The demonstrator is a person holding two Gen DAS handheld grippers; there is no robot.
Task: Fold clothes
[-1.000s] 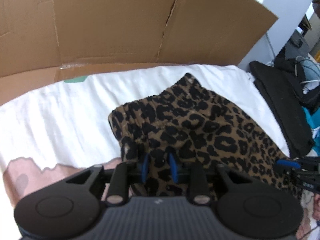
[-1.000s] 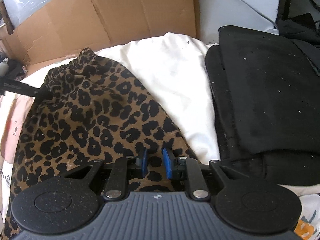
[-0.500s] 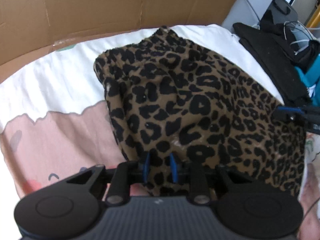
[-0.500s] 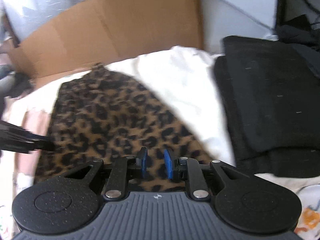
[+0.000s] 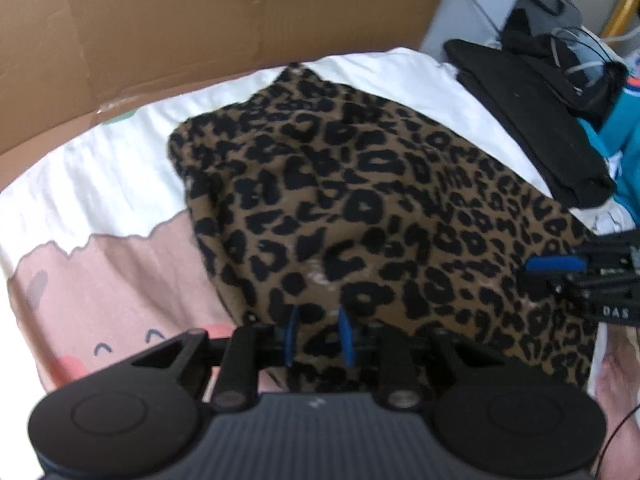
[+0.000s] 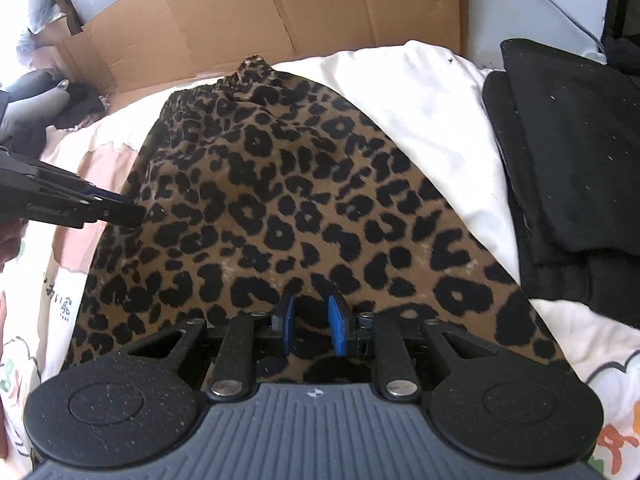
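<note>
2 grippers pinch the near hem of the brown leopard-print fabric garment (image 6: 304, 200): left gripper (image 5: 318, 334) and right gripper (image 6: 312, 324), both clamped on cloth over the white printed bedsheet (image 6: 432, 92).

Both grippers look the same: ribbed dark grey housing with two round black discs at the sides. The left gripper (image 5: 318, 334) and right gripper (image 6: 311, 325) have black linkage arms with silver screws and blue finger pads (image 6: 336, 325). Side-on, white "DAS" lettering shows.
</note>
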